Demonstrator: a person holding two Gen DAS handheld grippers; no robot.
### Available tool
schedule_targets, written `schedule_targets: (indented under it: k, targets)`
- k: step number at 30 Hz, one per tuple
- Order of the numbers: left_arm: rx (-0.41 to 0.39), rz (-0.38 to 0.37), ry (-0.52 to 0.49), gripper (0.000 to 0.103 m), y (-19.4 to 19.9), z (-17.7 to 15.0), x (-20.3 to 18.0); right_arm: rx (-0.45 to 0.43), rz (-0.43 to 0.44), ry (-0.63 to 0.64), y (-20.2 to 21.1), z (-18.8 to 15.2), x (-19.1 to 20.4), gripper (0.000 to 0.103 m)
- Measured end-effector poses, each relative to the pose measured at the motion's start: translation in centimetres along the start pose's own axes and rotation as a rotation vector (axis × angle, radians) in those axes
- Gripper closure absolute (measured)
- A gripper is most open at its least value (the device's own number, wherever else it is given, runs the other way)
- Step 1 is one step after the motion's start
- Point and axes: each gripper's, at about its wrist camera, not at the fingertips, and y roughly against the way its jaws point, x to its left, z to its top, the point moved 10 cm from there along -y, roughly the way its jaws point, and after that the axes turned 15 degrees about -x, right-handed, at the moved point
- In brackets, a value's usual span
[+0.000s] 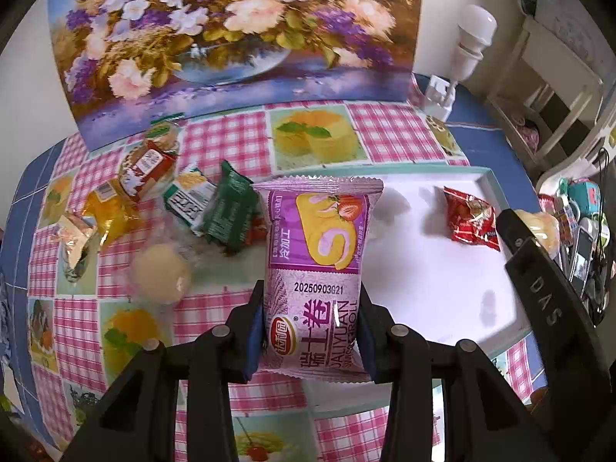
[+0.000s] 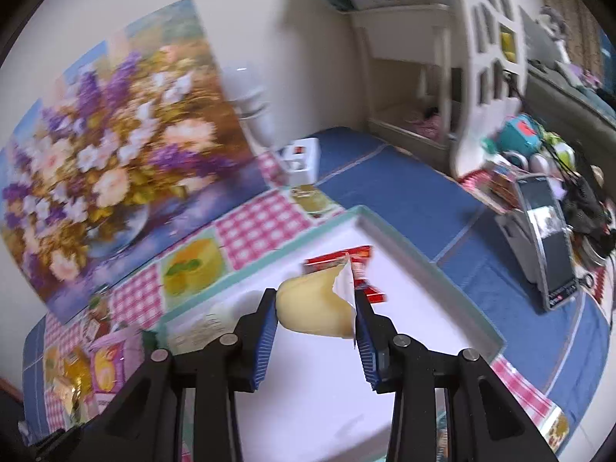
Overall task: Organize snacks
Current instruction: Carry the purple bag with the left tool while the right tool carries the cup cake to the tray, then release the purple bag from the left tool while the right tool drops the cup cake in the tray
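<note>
Left gripper (image 1: 312, 331) pinching purple Swiss roll packet (image 1: 317, 254) by its lower end, packet standing upright above near-left edge of white tray (image 1: 496, 188). Right gripper (image 2: 315, 321) clamping pale yellow wrapped cake (image 2: 313, 310), hanging over tray interior. Red snack packet (image 1: 471, 219) lying in tray, far right — loose snack pile (image 1: 184, 200) sitting left of tray on checked tablecloth (image 1: 389, 131), flower painting (image 1: 231, 30) leaning behind.
</note>
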Motion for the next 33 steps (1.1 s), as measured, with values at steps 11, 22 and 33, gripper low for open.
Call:
schedule_targets:
  k: [11, 22, 33]
  targets:
    - [0.068, -0.032, 0.012, 0.06, -1.8, -1.9, -1.3, 0.122, -0.059, -0.043, -2.4, -3.2, -2.6, 0.062]
    - [0.125, -0.039, -0.012, 0.056, -3.0, -3.2, -2.4, 0.166, -0.079, -0.06, -3.0, -4.4, -3.4, 0.061]
    - [0.141, 0.008, 0.025, 0.027, -3.0, -3.2, -0.5, 0.183, -0.077, -0.041, -3.1, -4.9, -2.9, 0.062]
